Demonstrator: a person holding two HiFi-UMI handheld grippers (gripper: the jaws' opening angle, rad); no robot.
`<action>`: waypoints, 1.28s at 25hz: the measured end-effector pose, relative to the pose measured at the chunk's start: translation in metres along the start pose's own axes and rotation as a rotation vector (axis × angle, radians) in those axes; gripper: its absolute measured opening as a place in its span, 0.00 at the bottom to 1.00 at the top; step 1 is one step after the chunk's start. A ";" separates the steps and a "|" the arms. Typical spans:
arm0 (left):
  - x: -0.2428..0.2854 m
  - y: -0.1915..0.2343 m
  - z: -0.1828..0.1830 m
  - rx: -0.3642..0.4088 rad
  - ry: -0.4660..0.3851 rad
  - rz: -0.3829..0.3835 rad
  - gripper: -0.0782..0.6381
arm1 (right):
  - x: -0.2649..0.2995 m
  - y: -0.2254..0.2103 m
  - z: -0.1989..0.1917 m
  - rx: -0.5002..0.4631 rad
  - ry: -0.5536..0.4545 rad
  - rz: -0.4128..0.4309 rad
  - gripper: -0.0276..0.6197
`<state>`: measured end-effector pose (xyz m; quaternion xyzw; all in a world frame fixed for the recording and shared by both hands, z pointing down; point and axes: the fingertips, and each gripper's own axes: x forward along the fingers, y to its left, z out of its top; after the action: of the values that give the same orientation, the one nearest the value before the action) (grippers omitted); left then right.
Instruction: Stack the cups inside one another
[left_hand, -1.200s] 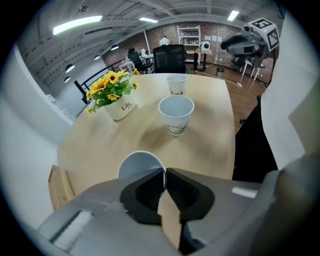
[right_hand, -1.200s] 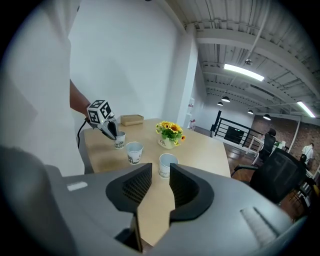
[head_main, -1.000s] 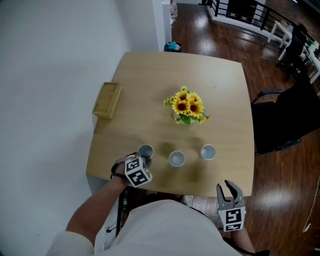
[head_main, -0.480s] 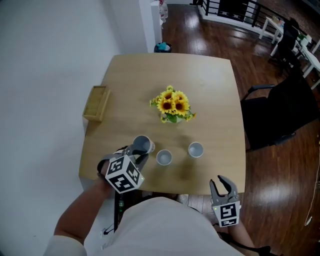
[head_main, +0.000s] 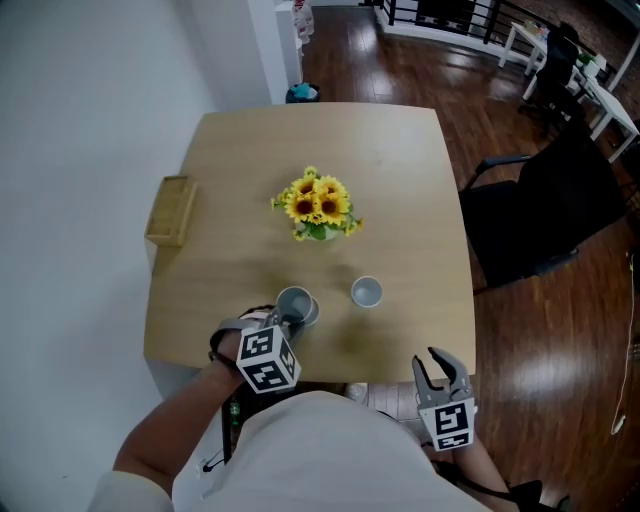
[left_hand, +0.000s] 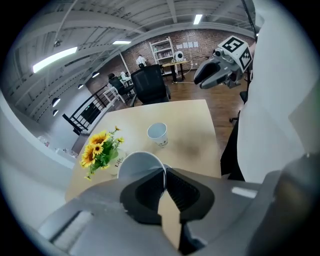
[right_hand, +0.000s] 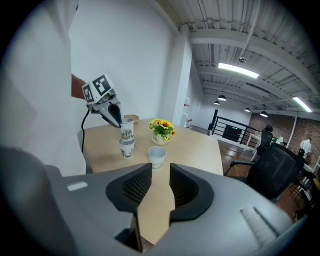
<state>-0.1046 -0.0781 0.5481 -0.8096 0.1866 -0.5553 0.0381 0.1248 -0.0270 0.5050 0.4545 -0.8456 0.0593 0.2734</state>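
Observation:
My left gripper is shut on the rim of a white paper cup, one jaw inside and one outside. In the right gripper view this held cup hangs upright right over a second cup, its base at that cup's mouth. I cannot tell whether they touch. A third cup stands alone to the right, also visible ahead of the left gripper. My right gripper is open and empty, off the table's near edge.
A vase of sunflowers stands mid-table behind the cups. A wooden box lies at the table's left edge. A black chair sits to the right on the wooden floor.
The left gripper has lifted the leftmost cup and carried it right, over the middle cup. The right gripper has stayed open near the table's front edge.

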 end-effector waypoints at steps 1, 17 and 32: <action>0.004 -0.002 -0.001 0.000 0.007 -0.002 0.15 | -0.002 -0.002 -0.002 0.005 0.001 -0.003 0.23; 0.038 -0.016 -0.010 -0.038 0.019 -0.045 0.22 | -0.017 -0.008 -0.016 0.006 0.024 -0.017 0.22; -0.045 -0.005 -0.016 -0.204 -0.176 -0.037 0.22 | 0.005 0.038 0.010 -0.015 0.005 0.009 0.22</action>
<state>-0.1320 -0.0555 0.5157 -0.8583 0.2228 -0.4607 -0.0383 0.0883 -0.0125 0.5047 0.4483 -0.8475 0.0554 0.2787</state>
